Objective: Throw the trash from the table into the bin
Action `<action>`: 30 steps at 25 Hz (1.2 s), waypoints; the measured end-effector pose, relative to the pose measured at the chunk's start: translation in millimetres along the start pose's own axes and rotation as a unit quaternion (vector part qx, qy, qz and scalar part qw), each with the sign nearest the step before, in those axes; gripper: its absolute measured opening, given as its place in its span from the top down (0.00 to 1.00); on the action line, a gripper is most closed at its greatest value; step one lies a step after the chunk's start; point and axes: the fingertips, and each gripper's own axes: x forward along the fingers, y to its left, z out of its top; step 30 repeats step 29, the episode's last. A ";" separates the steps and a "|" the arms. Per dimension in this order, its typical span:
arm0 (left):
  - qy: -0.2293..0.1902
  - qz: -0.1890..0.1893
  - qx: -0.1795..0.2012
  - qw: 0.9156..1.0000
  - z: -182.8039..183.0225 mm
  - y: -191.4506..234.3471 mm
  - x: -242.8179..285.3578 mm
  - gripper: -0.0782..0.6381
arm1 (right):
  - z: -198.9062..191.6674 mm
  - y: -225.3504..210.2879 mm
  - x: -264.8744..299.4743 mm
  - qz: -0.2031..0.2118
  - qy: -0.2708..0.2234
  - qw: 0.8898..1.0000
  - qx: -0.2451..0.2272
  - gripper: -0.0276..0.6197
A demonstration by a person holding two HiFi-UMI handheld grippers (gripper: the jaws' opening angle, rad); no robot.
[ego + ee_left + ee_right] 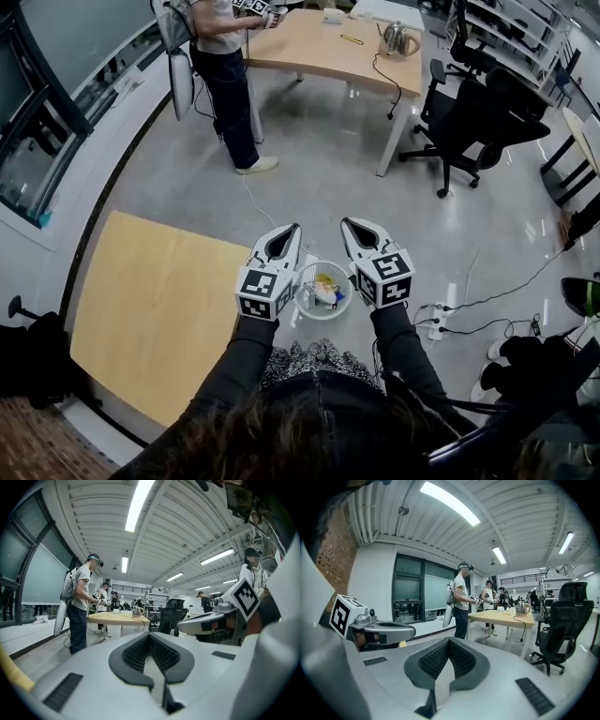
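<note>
bin: a small white mesh bin [323, 316] stands on the floor just in front of the person; everything below is placed from it.
trash: crumpled pieces, yellow and white among them [325, 288], lie inside the bin. it is a loose heap with no long axis i can make out.
left hand-held gripper: [286, 239] held over the bin's left rim, pointing away from the person and about level. its own view [149, 637] shows the ribbed pads clenched together with nothing between them.
right hand-held gripper: [356, 232] held over the bin's right rim, alongside the other and pointing much the same way. its own view [449, 641] shows the pads pressed closed and empty.
worktop: the light wooden worktop [155, 319] lies to the left of the bin, near it. on the part i can see, no trash shows.
key relation: the trash sits below and between the two hand-held grippers, under their bodies and not out ahead of the tips, so neither is lined up on anything.
nearer hand: both flank the bin about evenly; the left one is on the worktop side, so it would be the nearer for any further pick.
stage, as i judge it: the drop looks done, and the task is at or near its end unless trash lies on the worktop out of view.
</note>
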 end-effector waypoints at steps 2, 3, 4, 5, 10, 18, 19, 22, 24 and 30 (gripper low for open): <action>0.000 0.000 0.000 1.000 -0.4 0.4 -0.7 0.91 | -2.4 -0.2 -0.6 0.000 0.003 1.000 0.004 0.94; 0.000 -0.001 0.000 1.000 -0.5 0.3 -0.7 0.91 | -3.1 -0.6 -0.8 0.000 0.004 1.000 0.004 0.94; 0.001 -0.001 0.000 1.000 -0.5 0.0 -0.3 0.91 | -3.5 -1.2 -1.0 0.001 0.004 1.000 0.006 0.94; 0.001 -0.002 0.001 1.000 -0.5 -0.4 0.2 0.91 | -3.6 -1.9 -1.1 0.002 0.004 1.000 0.011 0.94; 0.004 -0.003 0.004 1.000 -0.8 -0.8 1.1 0.91 | -4.0 -4.3 -0.9 0.010 0.004 1.000 0.028 0.94; 0.009 0.000 0.004 1.000 -4.7 0.7 -1.6 0.91 | -7.0 -5.0 -1.3 0.005 0.009 1.000 0.022 0.94; 0.009 0.000 0.003 1.000 -4.9 1.2 -1.6 0.91 | -7.1 -5.6 -0.9 0.003 0.009 1.000 0.023 0.94; 0.011 0.001 0.002 1.000 -6.3 1.3 -3.2 0.91 | -8.1 -6.3 -1.5 0.000 0.010 1.000 0.025 0.94; 0.012 0.002 0.001 1.000 -9.0 2.0 -5.9 0.91 | -9.9 -4.6 -2.0 -0.001 0.011 1.000 0.027 0.94; 0.015 0.003 -0.002 1.000 -15.6 4.6 -8.9 0.91 | -13.4 -2.2 0.2 -0.003 0.013 1.000 0.027 0.94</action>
